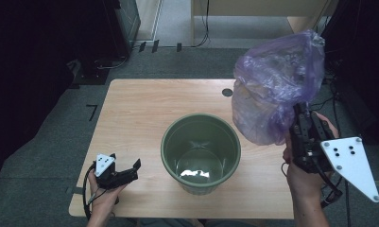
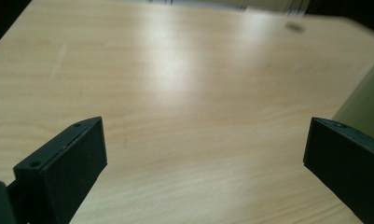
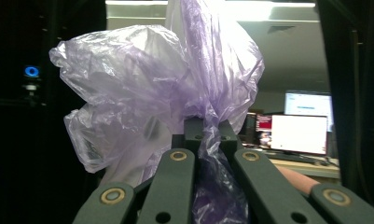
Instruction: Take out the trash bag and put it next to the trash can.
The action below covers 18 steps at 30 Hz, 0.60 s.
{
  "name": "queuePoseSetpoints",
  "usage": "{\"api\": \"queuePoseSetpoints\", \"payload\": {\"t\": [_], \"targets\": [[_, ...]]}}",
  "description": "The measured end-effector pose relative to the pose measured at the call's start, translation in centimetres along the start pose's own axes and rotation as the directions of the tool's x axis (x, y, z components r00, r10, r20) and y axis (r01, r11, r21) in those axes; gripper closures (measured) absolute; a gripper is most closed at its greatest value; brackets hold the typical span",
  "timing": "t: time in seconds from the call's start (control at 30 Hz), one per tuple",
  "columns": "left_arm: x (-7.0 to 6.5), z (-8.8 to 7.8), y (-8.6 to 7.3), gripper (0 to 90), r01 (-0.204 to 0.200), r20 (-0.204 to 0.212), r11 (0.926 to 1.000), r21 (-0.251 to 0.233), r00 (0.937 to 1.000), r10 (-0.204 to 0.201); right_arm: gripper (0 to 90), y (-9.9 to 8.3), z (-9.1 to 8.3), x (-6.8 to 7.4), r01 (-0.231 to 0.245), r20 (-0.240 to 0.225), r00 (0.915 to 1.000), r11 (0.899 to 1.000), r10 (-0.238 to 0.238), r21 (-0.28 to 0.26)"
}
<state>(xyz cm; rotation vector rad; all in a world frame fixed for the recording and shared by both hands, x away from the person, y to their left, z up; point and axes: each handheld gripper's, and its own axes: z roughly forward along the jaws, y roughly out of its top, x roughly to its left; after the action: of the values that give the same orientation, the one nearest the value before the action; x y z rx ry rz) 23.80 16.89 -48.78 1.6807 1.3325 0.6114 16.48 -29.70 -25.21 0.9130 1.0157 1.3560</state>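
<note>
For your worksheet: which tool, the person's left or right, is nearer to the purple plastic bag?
Right. The right tool is clamped on the purple plastic bag; the left tool is open, low across the green bucket.

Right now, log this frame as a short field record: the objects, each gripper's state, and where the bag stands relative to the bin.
surface: wooden table
bin: green bin, upright mid-table, nothing seen inside
bag: purple plastic bag, billowed, held up in the air
bag vs bin: right of the bin and above the table, not inside it
right gripper: shut on the bag's gathered plastic
left gripper: jaws wide open, nothing between them, low over the table left of the bin
</note>
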Motion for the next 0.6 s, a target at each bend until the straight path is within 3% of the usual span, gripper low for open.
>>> {"api": "queuePoseSetpoints", "payload": {"t": [0.17,0.3,0.6], "targets": [[0.6,1.1,-1.4,0.0,-0.035,-0.048,0.9955,0.088,0.9981,0.04,89.7,-1.4,-0.3,-1.2,0.025,0.042,0.9988,0.999,-0.026,0.03],[0.5,1.6,-1.8,0.0,-0.055,-0.078,0.9919,0.114,0.9949,0.064,89.7,-2.7,-0.3,-1.5,0.036,0.06,0.9974,0.998,-0.039,0.056],[0.1,2.3,-2.0,0.0,-0.056,-0.084,0.9846,0.166,0.9939,0.071,89.7,-8.1,1.0,-1.8,0.045,0.094,0.9938,0.986,-0.06,0.16]]}}
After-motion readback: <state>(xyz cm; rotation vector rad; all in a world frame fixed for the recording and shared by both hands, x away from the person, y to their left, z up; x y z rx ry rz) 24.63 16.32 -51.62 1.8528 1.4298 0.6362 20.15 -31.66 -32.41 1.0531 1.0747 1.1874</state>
